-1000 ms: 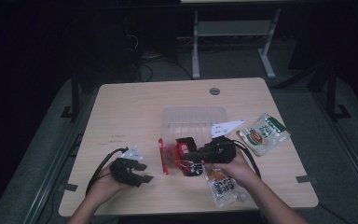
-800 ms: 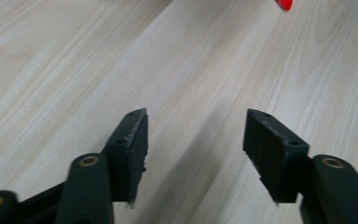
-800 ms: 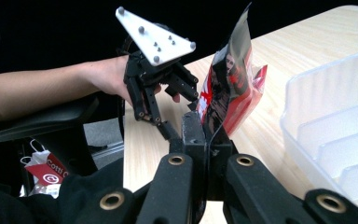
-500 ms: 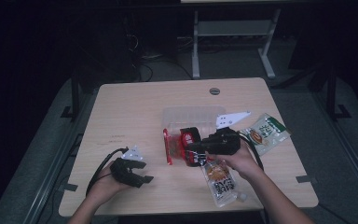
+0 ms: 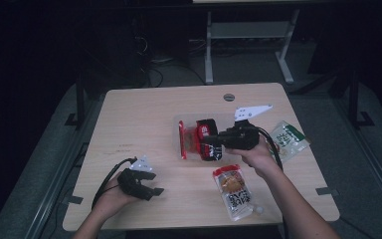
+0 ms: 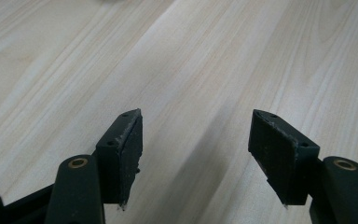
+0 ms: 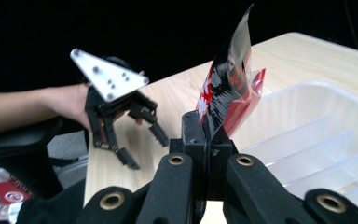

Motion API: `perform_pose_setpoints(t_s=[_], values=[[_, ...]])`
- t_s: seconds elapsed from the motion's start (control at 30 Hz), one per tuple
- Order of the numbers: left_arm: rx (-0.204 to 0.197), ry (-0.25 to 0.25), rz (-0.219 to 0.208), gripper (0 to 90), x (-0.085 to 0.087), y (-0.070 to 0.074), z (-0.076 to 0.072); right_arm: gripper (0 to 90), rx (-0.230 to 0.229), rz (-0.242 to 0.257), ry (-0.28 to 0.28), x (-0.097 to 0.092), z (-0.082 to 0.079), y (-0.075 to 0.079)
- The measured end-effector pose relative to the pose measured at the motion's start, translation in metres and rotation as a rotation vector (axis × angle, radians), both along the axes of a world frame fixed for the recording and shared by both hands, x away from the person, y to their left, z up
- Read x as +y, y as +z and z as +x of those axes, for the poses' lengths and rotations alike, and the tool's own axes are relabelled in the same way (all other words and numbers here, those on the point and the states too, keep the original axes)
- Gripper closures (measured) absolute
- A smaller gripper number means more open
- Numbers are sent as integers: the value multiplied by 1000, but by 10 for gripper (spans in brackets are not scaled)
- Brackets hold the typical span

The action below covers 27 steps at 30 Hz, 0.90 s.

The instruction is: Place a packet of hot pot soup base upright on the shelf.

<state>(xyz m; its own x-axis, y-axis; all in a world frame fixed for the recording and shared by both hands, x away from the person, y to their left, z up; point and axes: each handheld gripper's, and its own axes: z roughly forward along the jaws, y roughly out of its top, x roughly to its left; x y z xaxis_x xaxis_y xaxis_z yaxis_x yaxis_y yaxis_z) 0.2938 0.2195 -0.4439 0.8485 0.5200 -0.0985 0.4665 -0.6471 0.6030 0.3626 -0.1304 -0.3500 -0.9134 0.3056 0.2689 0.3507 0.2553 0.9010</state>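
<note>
Right gripper view: right gripper (image 7: 207, 140) clenched on red-black glossy snack packet (image 7: 228, 88), clear plastic tray (image 7: 317, 140) beside; left gripper (image 6: 196, 154) spread wide above pale wooden table (image 6: 205, 60).

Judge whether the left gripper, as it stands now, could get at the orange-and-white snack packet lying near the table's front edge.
Probably yes. The left gripper is open and empty, the orange-and-white packet lies flat to its right, and only bare table shows between them. The right gripper is busy over the clear tray.
</note>
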Motion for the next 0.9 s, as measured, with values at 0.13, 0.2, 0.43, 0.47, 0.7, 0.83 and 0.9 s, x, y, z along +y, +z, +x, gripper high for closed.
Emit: perform_pose_setpoints(t_s=[0.13, 0.2, 0.43, 0.47, 0.7, 0.83, 0.9], values=[[0, -7, 4, 348, 0, 0, 0, 900, -12, 1, -15, 0, 5, 3], [-3, -11, 7, 342, 0, 0, 0, 900, -16, 3, -23, 1, 9, 4], [-8, -11, 12, 322, 1, 0, 0, 900, -1, 13, -59, 4, 25, 4], [-10, -10, 12, 318, 1, -1, 0, 900, -2, 15, -65, 4, 27, 3], [-16, -6, 13, 311, 2, -1, 1, 900, 15, -1, -88, 3, 33, -6], [-19, -7, 19, 311, 3, -1, 1, 900, 30, 0, -98, 1, 34, -11], [-17, -2, 13, 311, 2, -1, 1, 900, 34, -1, -104, 1, 35, -14]])
